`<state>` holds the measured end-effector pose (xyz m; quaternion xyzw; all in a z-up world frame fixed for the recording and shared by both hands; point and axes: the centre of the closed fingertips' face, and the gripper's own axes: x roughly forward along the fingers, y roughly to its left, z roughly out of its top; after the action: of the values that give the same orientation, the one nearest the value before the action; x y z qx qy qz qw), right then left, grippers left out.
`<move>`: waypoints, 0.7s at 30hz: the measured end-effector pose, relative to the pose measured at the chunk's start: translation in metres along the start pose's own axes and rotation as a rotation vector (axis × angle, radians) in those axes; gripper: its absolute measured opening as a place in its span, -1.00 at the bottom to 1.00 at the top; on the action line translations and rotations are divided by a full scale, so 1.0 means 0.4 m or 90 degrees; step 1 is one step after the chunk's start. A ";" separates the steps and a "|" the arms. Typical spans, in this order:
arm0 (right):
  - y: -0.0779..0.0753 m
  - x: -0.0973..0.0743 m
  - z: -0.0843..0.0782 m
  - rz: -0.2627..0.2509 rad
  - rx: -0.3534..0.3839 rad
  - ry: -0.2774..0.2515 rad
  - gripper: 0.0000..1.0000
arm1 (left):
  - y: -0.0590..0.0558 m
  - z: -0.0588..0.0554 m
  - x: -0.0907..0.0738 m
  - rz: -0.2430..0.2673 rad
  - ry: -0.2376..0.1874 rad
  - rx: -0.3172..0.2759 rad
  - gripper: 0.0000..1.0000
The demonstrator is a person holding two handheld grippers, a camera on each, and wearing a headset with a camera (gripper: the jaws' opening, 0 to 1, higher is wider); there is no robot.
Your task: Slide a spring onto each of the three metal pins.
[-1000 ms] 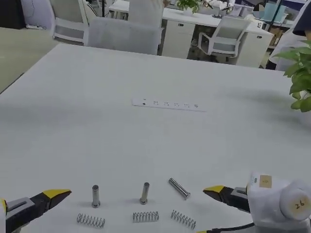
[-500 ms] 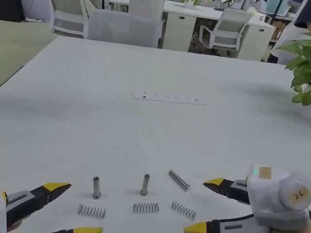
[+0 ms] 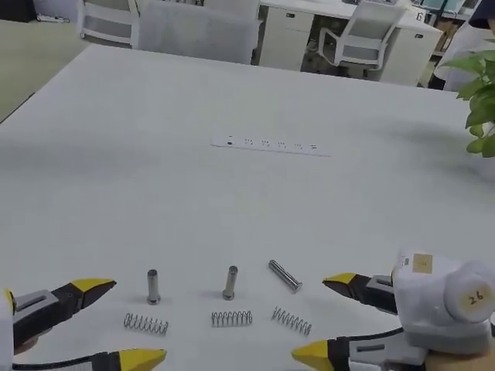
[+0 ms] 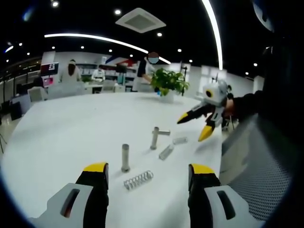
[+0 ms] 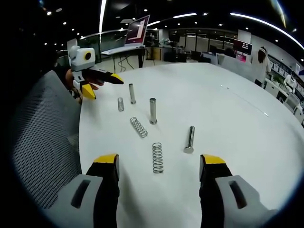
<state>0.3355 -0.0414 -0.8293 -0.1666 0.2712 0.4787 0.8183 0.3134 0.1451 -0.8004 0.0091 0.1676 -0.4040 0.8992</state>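
- Surface: a plain white table (image 3: 232, 93), bare apart from the task parts near its front edge. The reference landmark is the middle pin (image 3: 231, 283), which stands upright on its wider end.
- Left gripper (image 4: 148, 167): jaws well apart and holding nothing. It hovers low over the table edge, left of and nearer the person than the middle pin. It appears poised to start rather than committed to a part.
- Right gripper (image 5: 158, 158): jaws likewise spread and empty, to the right of the middle pin. In its own view the nearest spring lies on the line between its yellow tips.
- Springs: the middle spring (image 3: 232, 318) lies flat just in front of the middle pin. The left spring (image 3: 145, 323) and right spring (image 3: 292, 321) lie to either side of it. None is on a pin yet.
- Remaining pins: the left pin (image 3: 152, 287) stands upright, level with the middle pin. The right pin (image 3: 285, 276) lies on its side, angled away.
- Layout, as a judgement: one spring before each pin suggests deliberate pairing. The upright pins could take a spring from above, but the fallen one probably needs holding or righting first.
- Room: a power strip (image 3: 269, 145) is set in the table well beyond the middle pin. Farther off are office chairs (image 3: 363, 39) and desks, and a plant (image 3: 479, 100) at far right.
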 end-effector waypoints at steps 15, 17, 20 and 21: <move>-0.023 -0.007 0.044 -0.022 0.006 -0.025 0.26 | 0.003 0.001 -0.005 0.002 -0.002 -0.001 0.28; -0.031 -0.009 0.058 -0.029 0.012 -0.033 0.24 | 0.004 0.001 -0.004 0.001 -0.003 -0.001 0.28; -0.041 -0.007 0.069 -0.038 0.012 -0.030 0.18 | 0.003 0.001 -0.002 -0.001 -0.002 -0.002 0.27; -0.046 -0.005 0.071 -0.040 0.014 -0.026 0.16 | 0.002 0.001 0.000 -0.002 -0.001 -0.001 0.27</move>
<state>0.3587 -0.0366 -0.8054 -0.1566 0.2545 0.4528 0.8400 0.3139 0.1456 -0.8002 0.0076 0.1674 -0.4052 0.8987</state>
